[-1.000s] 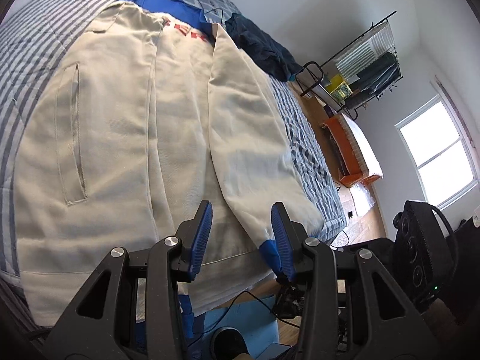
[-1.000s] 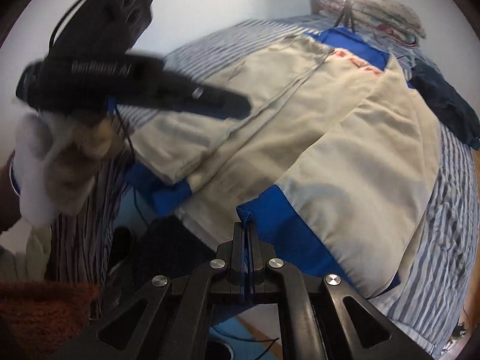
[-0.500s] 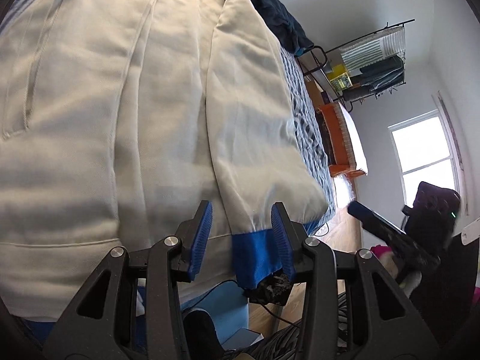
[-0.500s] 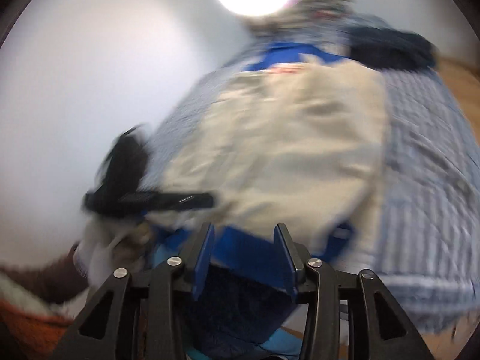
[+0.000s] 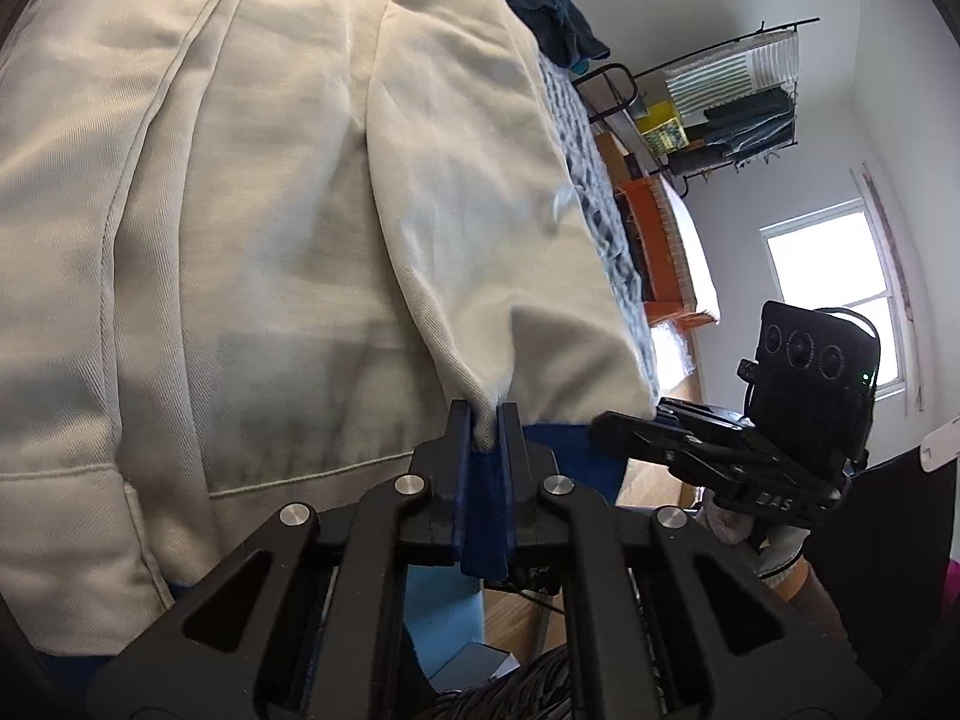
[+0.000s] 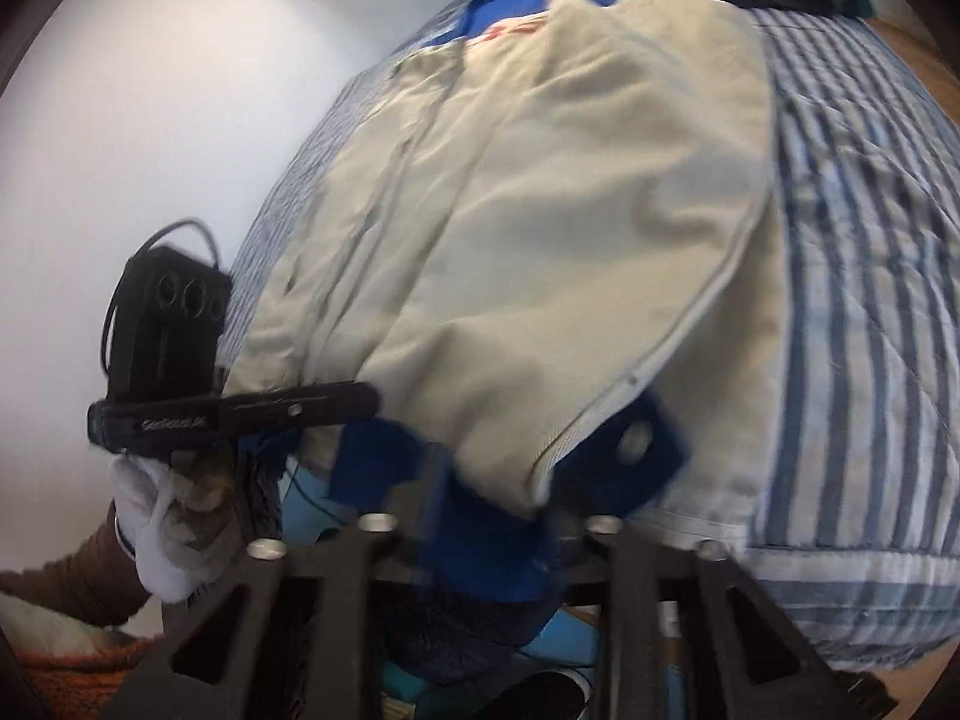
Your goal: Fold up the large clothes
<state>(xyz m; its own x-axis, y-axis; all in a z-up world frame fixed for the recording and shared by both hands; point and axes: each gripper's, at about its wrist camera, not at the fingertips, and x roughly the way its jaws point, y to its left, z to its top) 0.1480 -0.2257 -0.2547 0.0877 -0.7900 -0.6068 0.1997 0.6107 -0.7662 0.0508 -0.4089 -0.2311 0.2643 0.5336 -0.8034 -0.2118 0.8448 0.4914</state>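
A large cream jacket [image 5: 252, 192] with blue collar and cuffs lies spread on a striped bed; it also shows in the right wrist view [image 6: 540, 228]. Its sleeve [image 5: 480, 204] is folded down over the front. My left gripper [image 5: 486, 420] is shut on the sleeve end where cream cloth meets the blue cuff [image 5: 558, 450]. My right gripper [image 6: 492, 510] sits at the jacket's lower corner with the blue cuff [image 6: 480, 534] draped across it; its fingertips are hidden and blurred. Each gripper shows from the side in the other's view [image 5: 720, 450] [image 6: 240, 411].
The striped bedspread [image 6: 858, 276] extends to the right. Dark clothes [image 5: 540, 6] lie at the bed's far end. A clothes rack [image 5: 732, 108], an orange box [image 5: 654, 246] and a window [image 5: 840, 294] stand beyond the bed. A light blue item [image 5: 444, 618] lies on the floor below.
My left gripper moved forward and closed on the sleeve end. My right gripper let go of the cuff, opened, and moved in along the jacket's lower corner.
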